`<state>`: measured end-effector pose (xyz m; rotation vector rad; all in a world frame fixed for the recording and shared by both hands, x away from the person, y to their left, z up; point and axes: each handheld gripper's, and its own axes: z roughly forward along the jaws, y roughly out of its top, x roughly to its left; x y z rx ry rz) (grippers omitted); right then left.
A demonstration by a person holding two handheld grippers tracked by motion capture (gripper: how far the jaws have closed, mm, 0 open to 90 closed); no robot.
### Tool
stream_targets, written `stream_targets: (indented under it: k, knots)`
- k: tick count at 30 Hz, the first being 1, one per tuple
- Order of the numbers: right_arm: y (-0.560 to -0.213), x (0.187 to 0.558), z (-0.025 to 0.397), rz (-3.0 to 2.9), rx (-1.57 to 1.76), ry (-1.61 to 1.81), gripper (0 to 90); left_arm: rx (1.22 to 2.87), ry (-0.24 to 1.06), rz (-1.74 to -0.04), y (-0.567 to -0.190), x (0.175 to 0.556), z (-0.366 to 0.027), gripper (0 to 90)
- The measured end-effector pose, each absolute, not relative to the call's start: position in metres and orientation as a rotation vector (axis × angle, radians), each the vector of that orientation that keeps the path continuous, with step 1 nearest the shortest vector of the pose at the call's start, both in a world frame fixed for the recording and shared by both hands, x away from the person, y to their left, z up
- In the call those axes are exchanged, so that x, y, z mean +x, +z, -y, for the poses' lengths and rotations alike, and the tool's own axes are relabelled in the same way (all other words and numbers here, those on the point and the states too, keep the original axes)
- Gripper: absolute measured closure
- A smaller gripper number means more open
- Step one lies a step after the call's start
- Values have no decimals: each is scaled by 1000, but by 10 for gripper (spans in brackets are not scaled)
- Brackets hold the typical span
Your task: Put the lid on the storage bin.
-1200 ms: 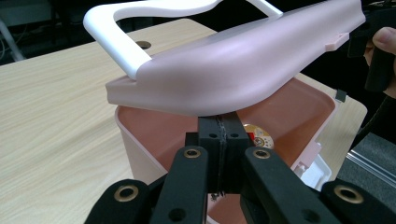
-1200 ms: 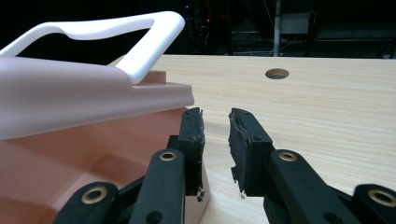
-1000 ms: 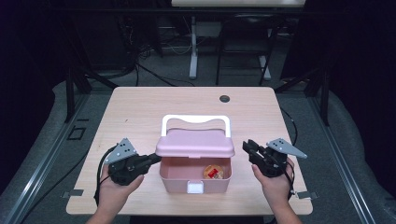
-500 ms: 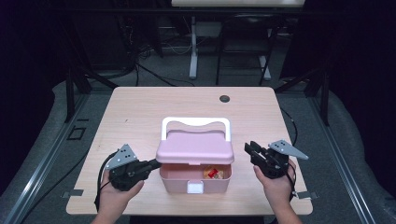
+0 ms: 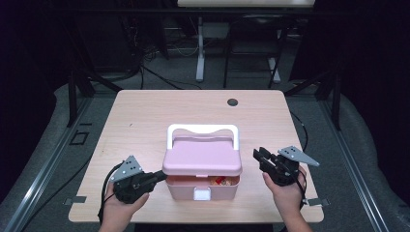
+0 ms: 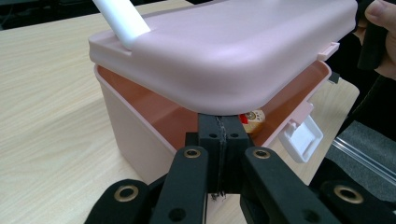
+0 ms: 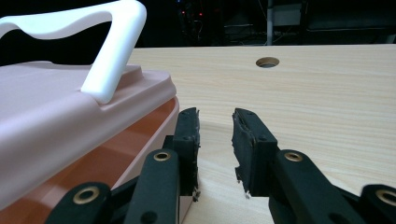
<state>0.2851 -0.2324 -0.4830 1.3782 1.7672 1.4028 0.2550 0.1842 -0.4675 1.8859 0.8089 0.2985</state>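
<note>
Your table (image 5: 145,121) takes up the middle of the high view. It is light wood, with a small round hole (image 5: 233,102) near its far edge. Around it the room is dark, with a grey floor (image 5: 48,145), black frame legs and loose cables.

The pink box (image 5: 202,186) sits low in the middle of that view, near your edge of the table. Its lid (image 5: 202,157) is tilted up at the front, so there is a gap. A white handle (image 5: 203,130) stands up on the lid, and a white latch (image 5: 201,194) hangs on the front wall. Inside you can see a small red and yellow thing (image 6: 252,119); it is too small to tell what it is.

Your left gripper (image 5: 153,178) is at the lower left of the box. Its jaws are pressed together, holding nothing, with the tips under the lid's edge.

Your right gripper (image 5: 260,157) is at the right of the box. Its jaws are a little apart with nothing between them, just beside the box wall.
</note>
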Motion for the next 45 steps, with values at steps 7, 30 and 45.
stream_targets:
  k: [7,30,45]
  knots:
    - [-485,285,231,-1778,1381,1395,708,1886,291,-816,-471,252,-186,897]
    - [-490,286,231,-1793,1395,1379,708,1911,290,-821,-477,248,-190,898]
    - [-498,292,235,-1802,1413,1371,567,1926,282,-825,-480,245,-191,897]
